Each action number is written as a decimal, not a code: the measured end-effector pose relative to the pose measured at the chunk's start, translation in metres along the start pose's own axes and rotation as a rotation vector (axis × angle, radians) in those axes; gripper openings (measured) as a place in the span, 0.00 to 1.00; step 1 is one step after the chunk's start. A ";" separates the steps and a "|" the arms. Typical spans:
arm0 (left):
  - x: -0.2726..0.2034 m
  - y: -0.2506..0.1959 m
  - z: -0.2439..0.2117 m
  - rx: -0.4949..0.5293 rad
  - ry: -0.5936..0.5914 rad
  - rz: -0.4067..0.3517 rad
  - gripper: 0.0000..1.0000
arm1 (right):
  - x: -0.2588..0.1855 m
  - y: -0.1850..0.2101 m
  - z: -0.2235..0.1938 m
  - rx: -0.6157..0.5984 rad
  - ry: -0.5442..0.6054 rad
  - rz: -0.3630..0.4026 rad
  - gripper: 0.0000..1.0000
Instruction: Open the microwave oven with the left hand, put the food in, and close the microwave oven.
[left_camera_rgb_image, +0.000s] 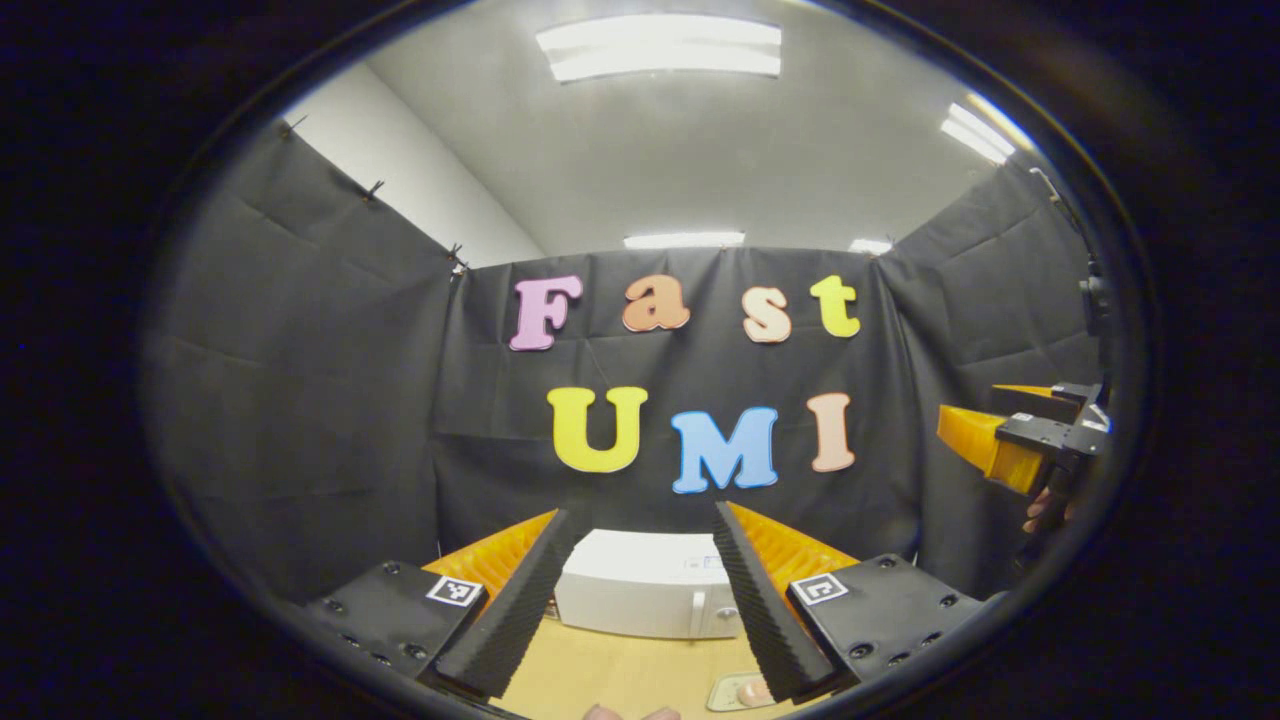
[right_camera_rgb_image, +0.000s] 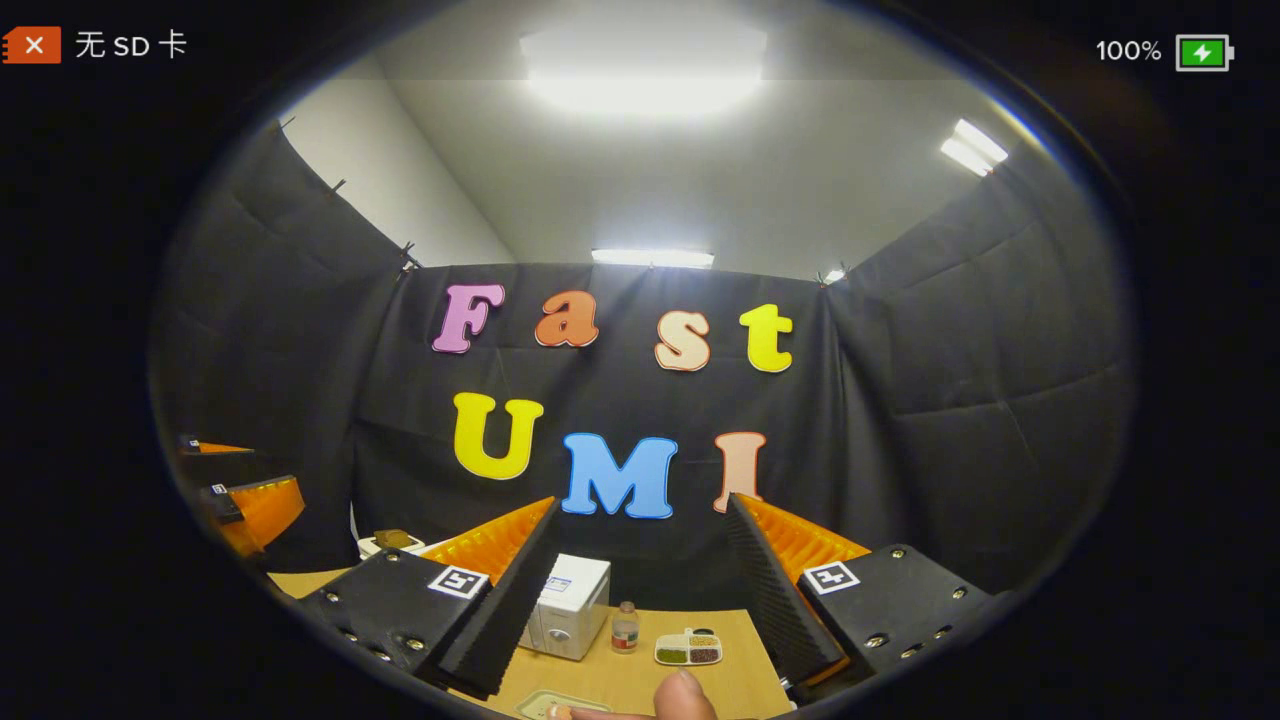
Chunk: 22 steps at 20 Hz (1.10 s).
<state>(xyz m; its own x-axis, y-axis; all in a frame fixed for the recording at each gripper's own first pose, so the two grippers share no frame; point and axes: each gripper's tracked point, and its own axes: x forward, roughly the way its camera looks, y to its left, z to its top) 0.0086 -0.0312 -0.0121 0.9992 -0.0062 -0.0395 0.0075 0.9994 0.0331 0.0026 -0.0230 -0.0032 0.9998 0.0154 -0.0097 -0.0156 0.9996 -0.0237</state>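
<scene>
The white microwave (left_camera_rgb_image: 645, 597) stands on the wooden table (left_camera_rgb_image: 620, 675) with its door closed, framed between the fingers of my left gripper (left_camera_rgb_image: 643, 513), which is open, empty and held above the table. My right gripper (right_camera_rgb_image: 642, 502) is also open and empty; the microwave (right_camera_rgb_image: 568, 605) lies low and to its left. A small plate (left_camera_rgb_image: 745, 690) with pale food sits at the table's near edge, and that plate (right_camera_rgb_image: 560, 706) also shows below the right gripper. The right gripper (left_camera_rgb_image: 1005, 440) hangs in the air far right, the left gripper (right_camera_rgb_image: 245, 500) far left.
A small bottle (right_camera_rgb_image: 625, 627) and a divided dish (right_camera_rgb_image: 688, 648) of green and dark food stand right of the microwave. A white tray (right_camera_rgb_image: 390, 543) with something brown is behind the microwave's left side. A person's fingertip (right_camera_rgb_image: 685, 695) is at the near edge.
</scene>
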 end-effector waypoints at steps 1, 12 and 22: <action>0.004 -0.005 -0.002 0.002 0.006 -0.003 0.96 | 0.002 -0.005 -0.003 -0.004 0.003 -0.001 0.98; 0.044 -0.071 -0.071 0.070 0.079 -0.026 0.94 | 0.031 -0.048 -0.028 0.042 0.033 0.048 0.99; 0.144 -0.071 -0.199 0.083 0.172 -0.149 0.94 | 0.075 -0.051 -0.034 -0.006 0.049 -0.171 0.99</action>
<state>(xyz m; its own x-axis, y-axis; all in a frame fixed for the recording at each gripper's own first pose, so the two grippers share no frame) 0.1445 -0.0966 -0.2189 0.9655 -0.1404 -0.2191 0.1646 0.9817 0.0961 0.0782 -0.0740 -0.0367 0.9863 -0.1561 -0.0535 0.1544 0.9874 -0.0352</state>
